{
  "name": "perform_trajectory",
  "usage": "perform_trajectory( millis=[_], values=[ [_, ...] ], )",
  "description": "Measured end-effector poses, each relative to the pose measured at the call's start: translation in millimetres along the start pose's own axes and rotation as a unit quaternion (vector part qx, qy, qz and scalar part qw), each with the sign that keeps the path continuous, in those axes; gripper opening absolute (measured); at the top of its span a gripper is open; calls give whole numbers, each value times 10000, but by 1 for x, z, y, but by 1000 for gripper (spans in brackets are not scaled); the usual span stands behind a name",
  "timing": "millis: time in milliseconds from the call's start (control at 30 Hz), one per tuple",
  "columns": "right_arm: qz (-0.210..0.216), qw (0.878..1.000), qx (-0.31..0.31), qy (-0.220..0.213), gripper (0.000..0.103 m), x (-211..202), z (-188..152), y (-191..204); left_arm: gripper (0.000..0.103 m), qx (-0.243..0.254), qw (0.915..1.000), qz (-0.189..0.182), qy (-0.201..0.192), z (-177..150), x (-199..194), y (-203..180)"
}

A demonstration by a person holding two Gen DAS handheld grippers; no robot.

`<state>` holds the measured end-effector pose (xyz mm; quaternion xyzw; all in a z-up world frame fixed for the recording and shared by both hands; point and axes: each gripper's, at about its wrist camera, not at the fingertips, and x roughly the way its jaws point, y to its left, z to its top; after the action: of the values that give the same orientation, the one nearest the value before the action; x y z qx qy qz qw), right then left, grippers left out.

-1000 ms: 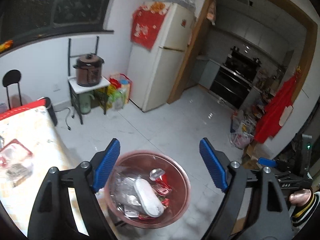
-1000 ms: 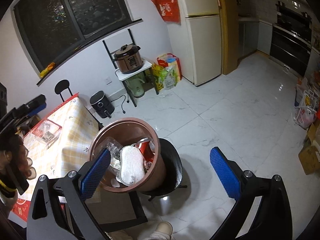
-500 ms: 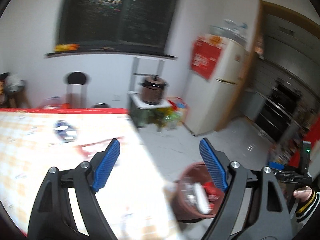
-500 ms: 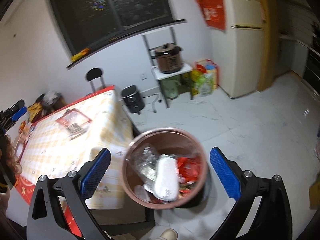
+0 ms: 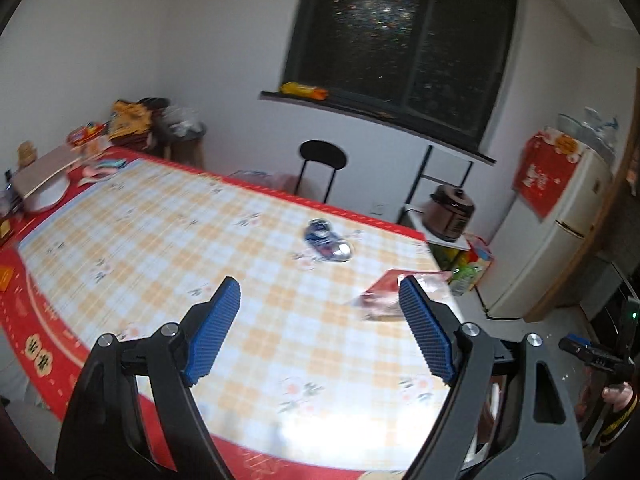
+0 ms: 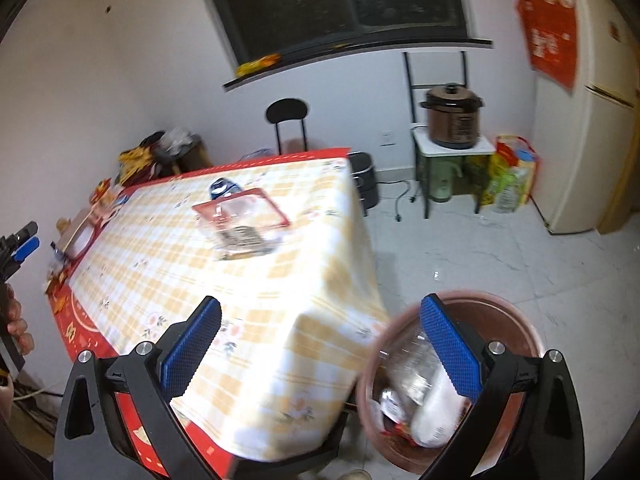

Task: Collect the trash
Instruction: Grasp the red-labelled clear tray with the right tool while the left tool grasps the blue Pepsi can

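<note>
A crushed blue can lies on the checked tablecloth, far right of middle; it also shows in the right wrist view. A red-edged clear plastic wrapper lies near the table's right edge, also in the right wrist view. My left gripper is open and empty above the table's near side. My right gripper is open and empty over the table's corner. The brown trash bin, holding several pieces of trash, stands on the floor beside that corner.
Boxes and packets crowd the table's far left end. A black chair stands behind the table. A cooker on a stand, bags and a fridge line the wall at right.
Both grippers have swung left from over the bin toward the table. The bin has left the left wrist view and slid to the lower right of the right wrist view.
</note>
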<state>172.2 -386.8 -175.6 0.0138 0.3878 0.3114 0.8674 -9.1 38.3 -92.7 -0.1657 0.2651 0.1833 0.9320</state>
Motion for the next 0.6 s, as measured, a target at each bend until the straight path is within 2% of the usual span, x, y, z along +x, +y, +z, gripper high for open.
perform_trajectory(
  millis=[100,267,467,600],
  values=[
    [10,10000,16,31,98,16,10,26,81,-114,9999,24,103,-7,8,25],
    [-182,9994,291,45,98,39,25,59,81,-176,9990,-246,341,-4,46,57],
    [-412,9941,979,230,98,75,47,93,81,-7,9958,-710,583,14,107,89],
    [-735,9833,1635,299,98,109,64,116,81,269,9925,-971,693,29,146,109]
  ],
)
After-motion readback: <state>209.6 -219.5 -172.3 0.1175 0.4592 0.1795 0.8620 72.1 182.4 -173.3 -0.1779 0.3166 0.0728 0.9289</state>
